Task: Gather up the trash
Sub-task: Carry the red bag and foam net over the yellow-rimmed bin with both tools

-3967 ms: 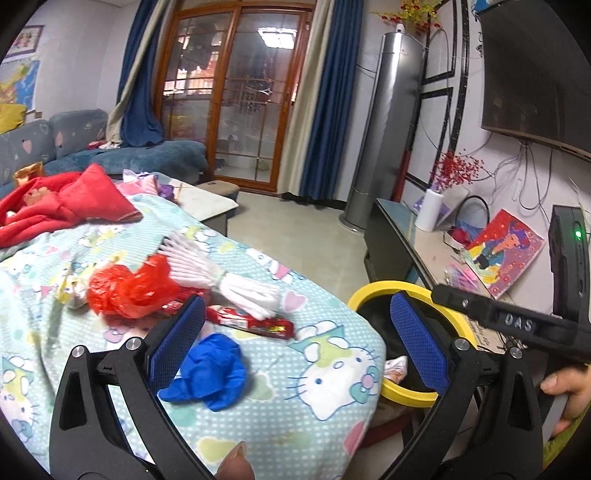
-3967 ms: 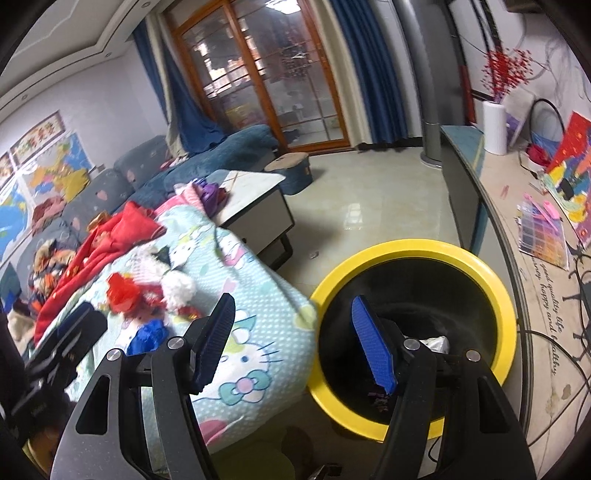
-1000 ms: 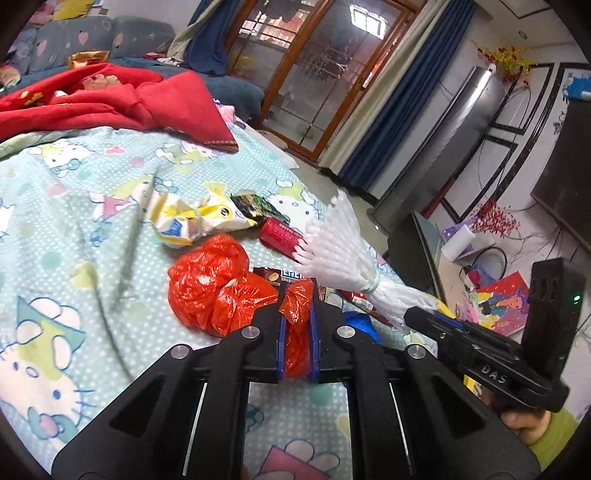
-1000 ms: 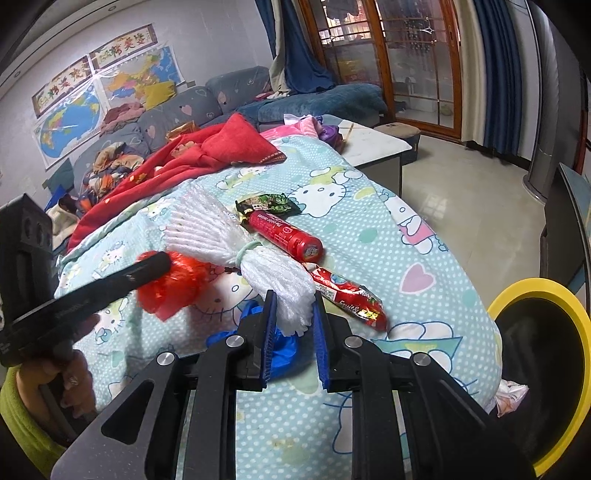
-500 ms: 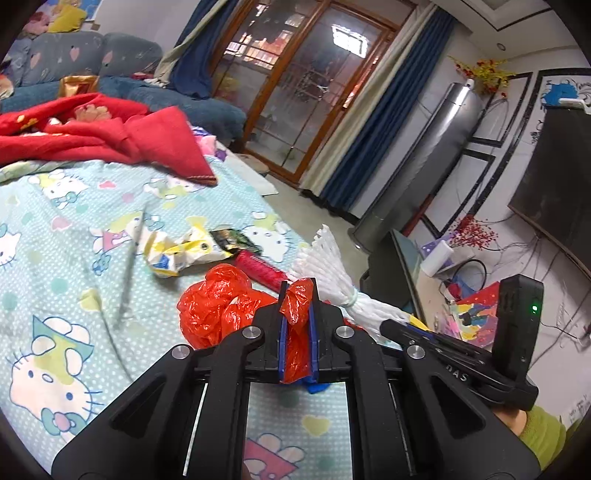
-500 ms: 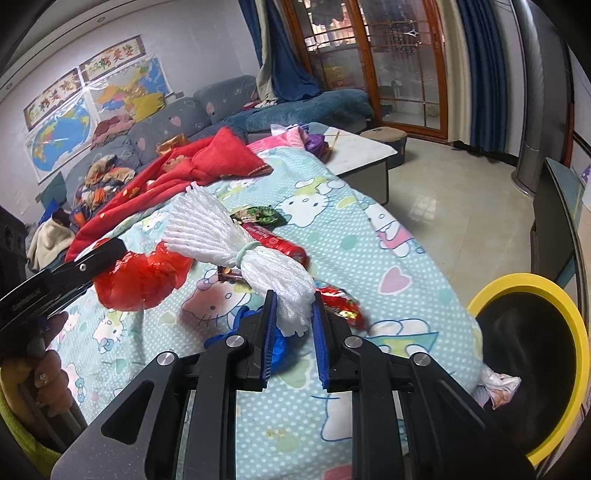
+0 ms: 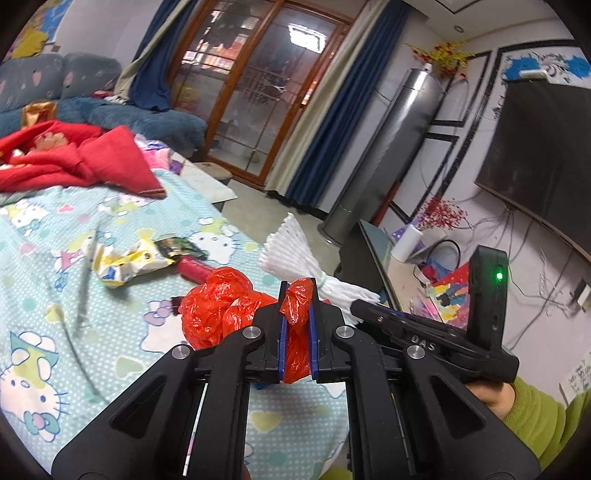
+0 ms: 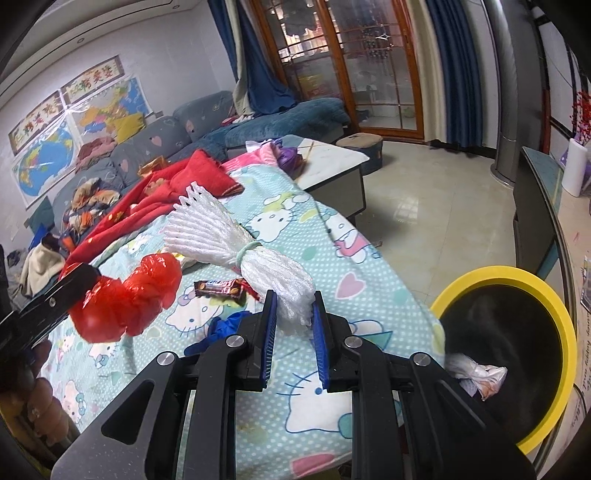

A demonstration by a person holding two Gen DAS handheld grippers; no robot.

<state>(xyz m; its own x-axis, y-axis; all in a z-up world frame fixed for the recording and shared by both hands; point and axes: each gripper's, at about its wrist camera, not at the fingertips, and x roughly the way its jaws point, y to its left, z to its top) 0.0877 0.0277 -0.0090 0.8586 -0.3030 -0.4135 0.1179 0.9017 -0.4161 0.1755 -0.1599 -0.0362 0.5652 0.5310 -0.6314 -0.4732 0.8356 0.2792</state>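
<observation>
Holding: left gripper [image 7: 295, 325] clamped on red plastic bag [image 7: 221, 306], light, crinkly, slippery. Right gripper [image 8: 293, 332] pinches white foam net [image 8: 240, 243] by its soft, springy end.

Both views are evenly and fairly brightly lit – soft indoor light, with a rectangular ceiling lamp [image 7: 308, 35] mirrored as a pale glare in the brown-framed glass doors [image 7: 255, 99]. Shadows on the pale blue cartoon-cat bedspread [image 7: 55, 302] stay faint. Fisheye bending curves walls and door frames, and the corners go black. Left of the doors the bedspread smears slightly – motion blur.
</observation>
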